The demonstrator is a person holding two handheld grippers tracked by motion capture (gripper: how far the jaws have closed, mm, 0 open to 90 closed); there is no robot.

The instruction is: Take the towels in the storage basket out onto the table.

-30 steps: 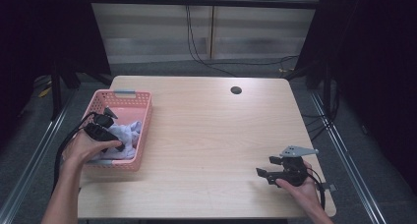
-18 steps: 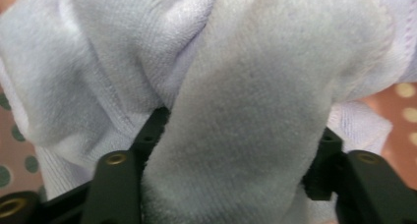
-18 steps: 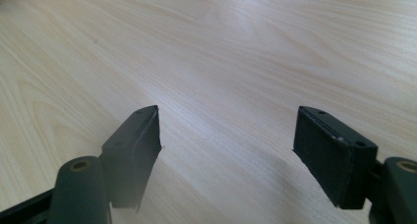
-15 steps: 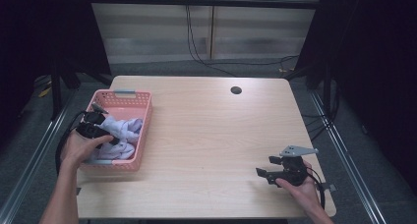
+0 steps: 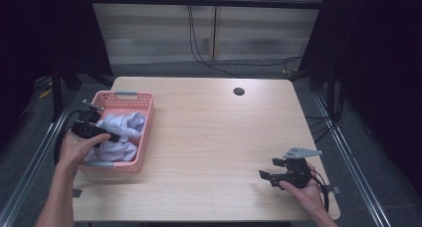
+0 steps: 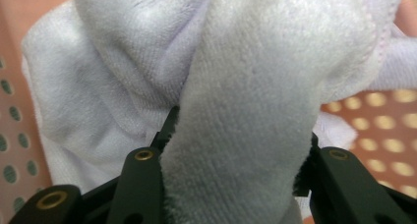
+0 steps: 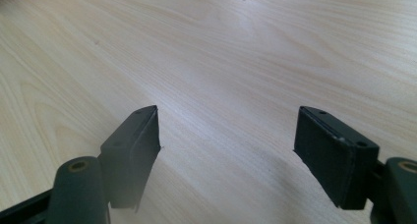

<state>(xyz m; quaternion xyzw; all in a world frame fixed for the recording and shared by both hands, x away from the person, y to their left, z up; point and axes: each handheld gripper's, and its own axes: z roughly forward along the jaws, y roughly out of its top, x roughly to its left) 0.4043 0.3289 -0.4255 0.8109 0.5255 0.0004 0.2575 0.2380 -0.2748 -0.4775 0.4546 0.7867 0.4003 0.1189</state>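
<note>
in the pink basket at the surface's left edge, the left tool has just been closing and now pinches a thick fold of the pale lavender towel between its jaws. grab looks done; the towel is still inside the basket, lift-out and placement remain. well right of the basket, the right tool sits idle, jaws wide apart, empty.

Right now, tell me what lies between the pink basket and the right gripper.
Bare wood. In the high view the table runs clear from the pink basket to the right gripper; the right gripper view shows plain tabletop ahead of its open jaws.
</note>
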